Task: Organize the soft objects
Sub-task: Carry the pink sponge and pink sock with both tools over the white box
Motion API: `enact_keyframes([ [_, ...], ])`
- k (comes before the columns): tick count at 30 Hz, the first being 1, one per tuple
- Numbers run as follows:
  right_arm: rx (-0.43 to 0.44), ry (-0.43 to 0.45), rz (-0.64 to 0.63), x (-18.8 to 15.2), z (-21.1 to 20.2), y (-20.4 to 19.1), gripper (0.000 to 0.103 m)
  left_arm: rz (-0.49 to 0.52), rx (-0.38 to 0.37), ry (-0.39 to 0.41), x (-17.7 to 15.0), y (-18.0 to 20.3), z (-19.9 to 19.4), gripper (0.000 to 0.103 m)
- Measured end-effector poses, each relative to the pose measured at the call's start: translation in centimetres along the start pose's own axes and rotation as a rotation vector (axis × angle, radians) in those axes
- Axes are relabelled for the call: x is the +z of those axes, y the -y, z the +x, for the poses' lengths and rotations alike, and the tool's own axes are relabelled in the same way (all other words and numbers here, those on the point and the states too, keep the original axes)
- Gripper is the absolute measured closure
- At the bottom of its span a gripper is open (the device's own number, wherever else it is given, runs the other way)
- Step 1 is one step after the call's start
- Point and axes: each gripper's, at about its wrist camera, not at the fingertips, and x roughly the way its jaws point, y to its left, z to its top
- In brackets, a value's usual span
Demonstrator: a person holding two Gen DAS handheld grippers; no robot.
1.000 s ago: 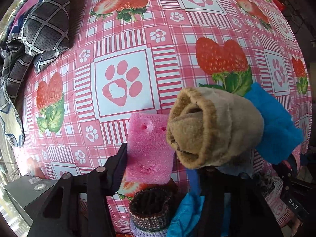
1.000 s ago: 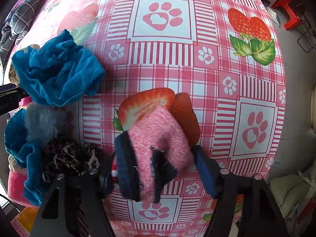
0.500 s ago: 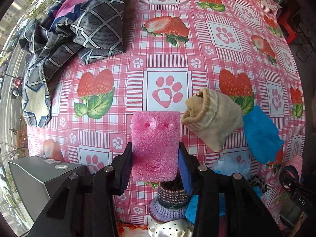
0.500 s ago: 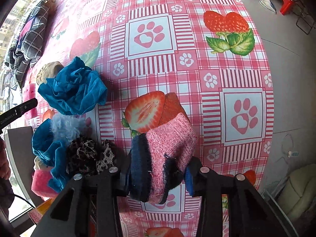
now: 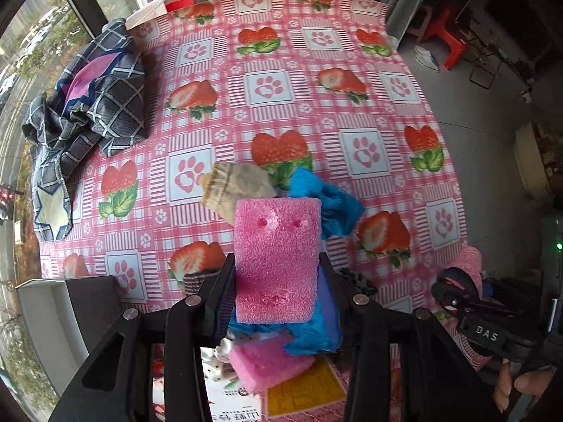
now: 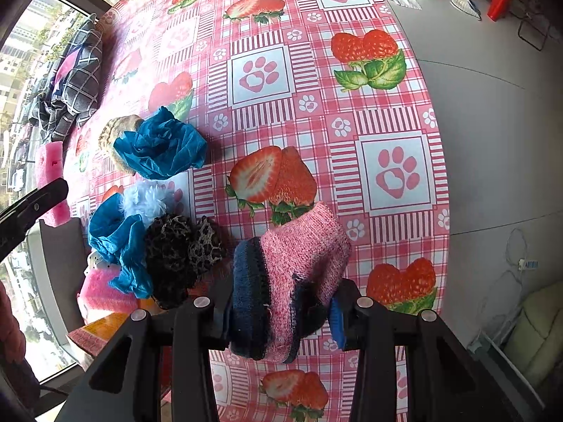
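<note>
My left gripper [image 5: 276,270] is shut on a pink sponge [image 5: 278,246] and holds it upright above the strawberry tablecloth [image 5: 267,88]. My right gripper [image 6: 285,288] is shut on a pink and navy knitted sock [image 6: 292,274], also clear of the table. On the cloth lie a tan sock [image 5: 235,186] and a crumpled blue cloth [image 6: 162,144], side by side. Near the table's front edge sits a pile: another blue cloth [image 6: 116,242], a leopard-print piece [image 6: 179,249], a white fluffy piece [image 6: 144,200] and a second pink sponge [image 5: 267,362].
A dark plaid cloth [image 5: 91,105] is heaped at the table's left side. A grey box [image 5: 56,316] stands at the near left edge. A printed carton [image 5: 299,394] lies under the pile. Red stools [image 5: 447,42] stand on the floor beyond the right edge.
Both grippers have risen away from the table, carrying the pink sponge and the knitted sock. The right jaws have squeezed tighter on the sock. More of the table shows now.
</note>
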Motion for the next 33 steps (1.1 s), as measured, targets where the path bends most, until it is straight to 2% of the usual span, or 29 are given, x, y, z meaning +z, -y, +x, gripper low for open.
enact_keyframes([
  [9, 0.008, -0.008, 0.054, -2.6, -1.2, 1.9, 0.061, 0.186, -0.080, -0.020, -3.6, 8.0, -2.3, 0.057],
  [17, 0.011, -0.025, 0.068, -4.9, -1.4, 3.6, 0.061, 0.305, -0.135, -0.054, -7.3, 11.7, -3.0, 0.057],
  [25, -0.018, -0.020, 0.086, -8.5, -1.6, 3.3, 0.061, 0.408, -0.201, -0.046, -11.6, 12.5, -4.3, 0.057],
  [33, -0.041, -0.027, 0.115, -13.7, -1.6, 0.9, 0.061, 0.462, -0.246, -0.036, -17.1, 10.5, -6.3, 0.057],
])
